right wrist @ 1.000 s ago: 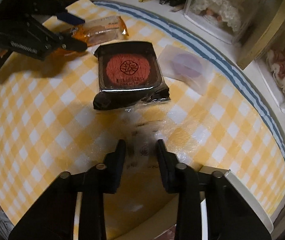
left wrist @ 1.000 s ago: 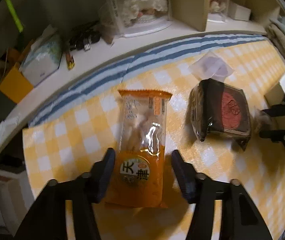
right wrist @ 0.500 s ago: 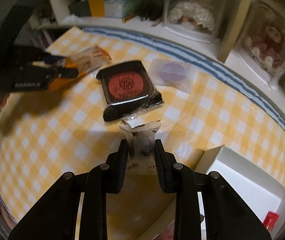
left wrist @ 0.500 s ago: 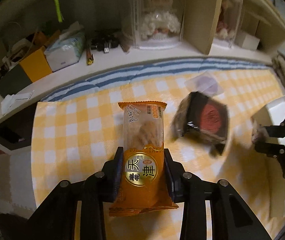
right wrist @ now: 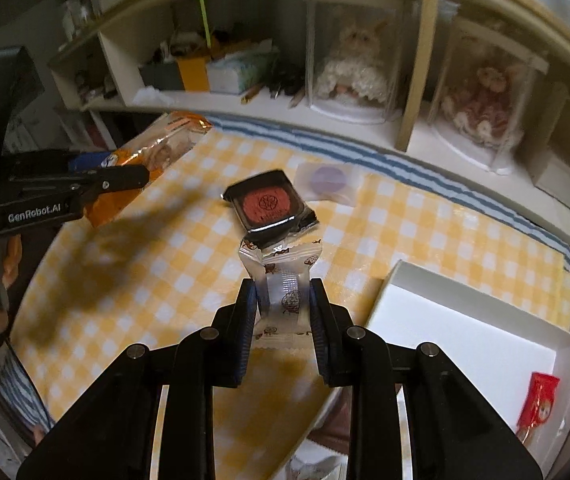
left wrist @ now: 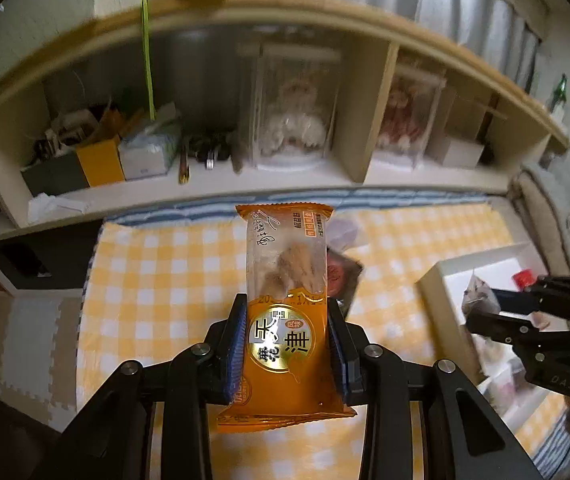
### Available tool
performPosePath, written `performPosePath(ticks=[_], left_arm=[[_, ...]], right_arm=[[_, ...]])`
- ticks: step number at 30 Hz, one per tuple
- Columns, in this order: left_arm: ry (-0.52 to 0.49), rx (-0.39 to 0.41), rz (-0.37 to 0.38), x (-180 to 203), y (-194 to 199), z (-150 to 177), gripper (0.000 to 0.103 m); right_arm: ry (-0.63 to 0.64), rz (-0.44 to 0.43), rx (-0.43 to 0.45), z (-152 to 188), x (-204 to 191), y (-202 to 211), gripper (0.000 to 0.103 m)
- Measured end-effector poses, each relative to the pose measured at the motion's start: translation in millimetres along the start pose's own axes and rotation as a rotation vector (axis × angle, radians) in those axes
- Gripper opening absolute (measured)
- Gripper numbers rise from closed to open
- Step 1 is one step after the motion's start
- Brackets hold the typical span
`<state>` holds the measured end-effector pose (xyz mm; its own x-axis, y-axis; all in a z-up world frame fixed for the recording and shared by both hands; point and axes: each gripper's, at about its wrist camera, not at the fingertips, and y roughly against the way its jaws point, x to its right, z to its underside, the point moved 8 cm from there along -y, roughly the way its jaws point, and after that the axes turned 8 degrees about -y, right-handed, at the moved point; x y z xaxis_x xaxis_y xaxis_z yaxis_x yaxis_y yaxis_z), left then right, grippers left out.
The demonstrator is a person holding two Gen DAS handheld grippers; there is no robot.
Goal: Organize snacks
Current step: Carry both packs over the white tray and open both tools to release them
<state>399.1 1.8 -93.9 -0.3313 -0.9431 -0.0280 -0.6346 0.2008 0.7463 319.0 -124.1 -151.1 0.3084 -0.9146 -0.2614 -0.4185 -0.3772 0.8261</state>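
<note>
Both lifted since before: left tool (left wrist: 285, 344) clamps the orange packet (left wrist: 285, 320), right tool (right wrist: 281, 312) the white wrapper (right wrist: 281, 280).

Five snack packets (right wrist: 271, 205), two dolls (right wrist: 351, 68).

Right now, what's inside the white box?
In the white box the right wrist view shows one red packet in the near right corner and bare white floor elsewhere. The right hand-held gripper, shut on a white packet, covers its near-left edge.
</note>
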Motion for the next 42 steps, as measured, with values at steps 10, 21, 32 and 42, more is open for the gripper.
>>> performPosePath(ticks=[10,21,32,42], left_arm=[[0.018,0.138,0.013,51.8,81.2,5.1,0.035],[0.027,0.229,0.112,132.5,114.5,12.1,0.035],[0.086,0.154,0.273,209.1,46.4,6.5,0.035],[0.196,0.04,0.362,250.6,-56.3,0.3,0.035]], right_arm=[[-0.097,-0.033,0.132,1.6,13.2,66.0,0.027],[-0.219,-0.022,0.256,17.1,59.0,130.3,0.027],[-0.323,0.059,0.263,51.5,133.2,146.3,0.027],[-0.47,0.053,0.235,73.5,203.5,131.7,0.027]])
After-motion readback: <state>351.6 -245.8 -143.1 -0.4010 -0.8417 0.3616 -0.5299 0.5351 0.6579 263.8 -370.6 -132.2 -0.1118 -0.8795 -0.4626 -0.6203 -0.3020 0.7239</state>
